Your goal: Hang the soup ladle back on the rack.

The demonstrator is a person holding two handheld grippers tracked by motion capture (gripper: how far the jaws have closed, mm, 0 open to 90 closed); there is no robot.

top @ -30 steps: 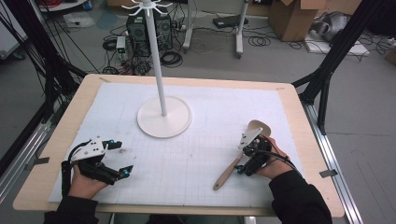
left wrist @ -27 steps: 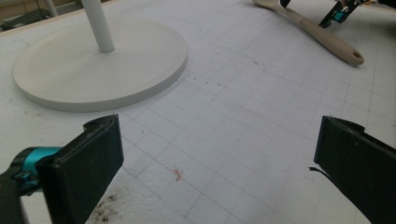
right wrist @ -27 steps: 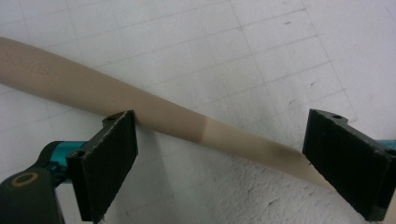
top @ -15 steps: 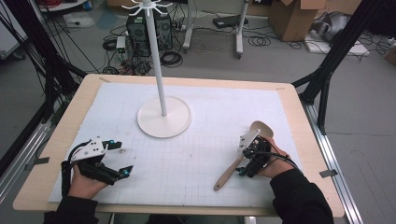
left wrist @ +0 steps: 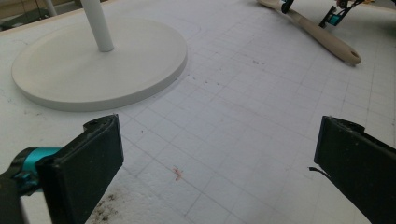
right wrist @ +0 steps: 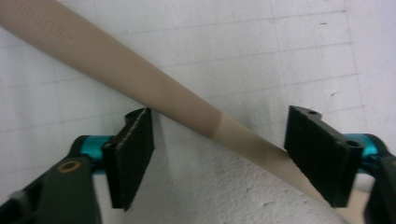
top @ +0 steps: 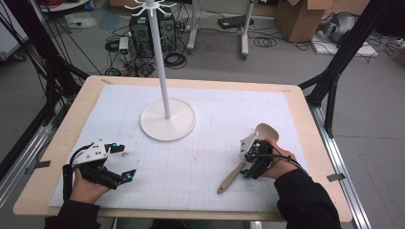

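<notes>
The right gripper [top: 252, 164] sits low over the wooden spoon [top: 241, 164], near the table's front right. In the right gripper view its jaws straddle the spoon's [right wrist: 154, 91] handle, which runs slantwise through the gap between them. The jaws have just been closing, but they are partly open: the handle passes close by the tip of the one at the left of that view and runs under or against the other, and whether either pad touches it cannot be told. The spoon lies flat on the white gridded mat [top: 210, 157]; its handle end points toward the table's near edge, on the person's side of the right gripper, and its bowl lies just beyond the gripper, toward the far side.

Well apart from it, across the mat at the front left, the left gripper [top: 122, 162] rests in the person's hand with its jaws spread wide and nothing between them. In the left gripper view bare mat [left wrist: 224, 140] lies between those jaws, with a small reddish mark just ahead of them.

Beyond the left gripper, ahead of its jaws, stands the white rack [top: 167, 117], its round base flat on the mat and its thin pole upright. From the right gripper the rack stands farther off, beyond and to its left.
</notes>
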